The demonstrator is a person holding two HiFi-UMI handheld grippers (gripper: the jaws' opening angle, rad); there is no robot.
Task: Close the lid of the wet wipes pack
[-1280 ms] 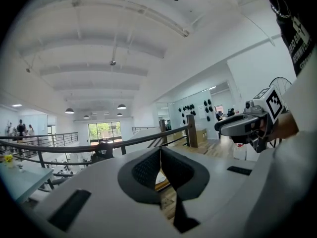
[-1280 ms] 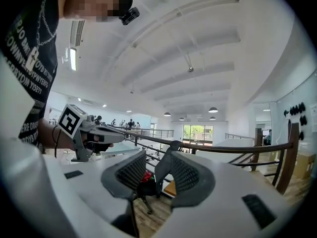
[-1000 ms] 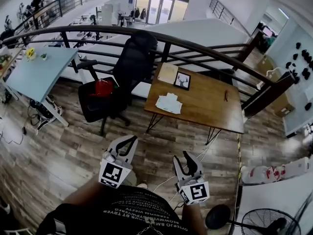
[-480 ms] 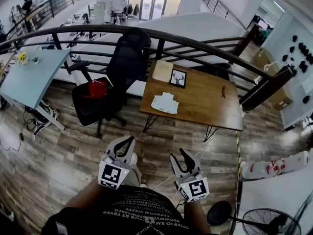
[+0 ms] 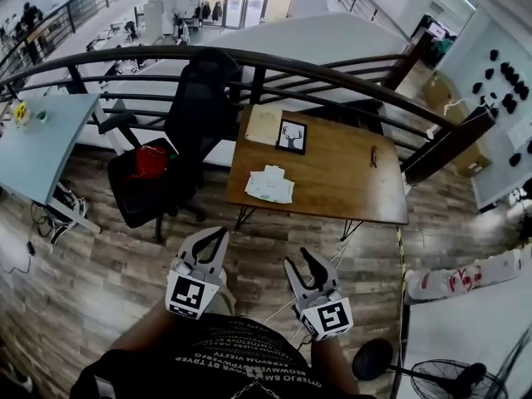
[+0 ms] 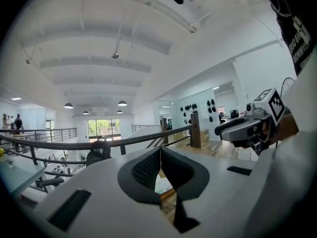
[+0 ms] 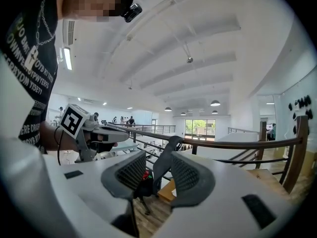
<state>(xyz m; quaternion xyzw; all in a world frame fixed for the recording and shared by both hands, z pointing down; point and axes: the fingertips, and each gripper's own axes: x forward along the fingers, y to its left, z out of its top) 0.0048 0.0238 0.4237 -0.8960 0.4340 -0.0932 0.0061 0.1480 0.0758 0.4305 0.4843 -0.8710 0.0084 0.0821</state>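
Note:
The wet wipes pack is a white packet on the near left part of a wooden table, well ahead of both grippers. It is too small to tell how its lid stands. My left gripper is held over the floor with its tips touching and nothing between them. In the left gripper view a white patch of the pack shows below its closed tips. My right gripper is open and empty beside it. Through its gap I see the chair and the table edge.
A black office chair holding a red thing stands left of the table. A curved railing runs behind. On the table lie a framed picture and a paper sheet. A fan sits at the lower right.
The table, the chair and the railing have drawn nearer in the head view. Both grippers have moved forward together, with their jaws unchanged.

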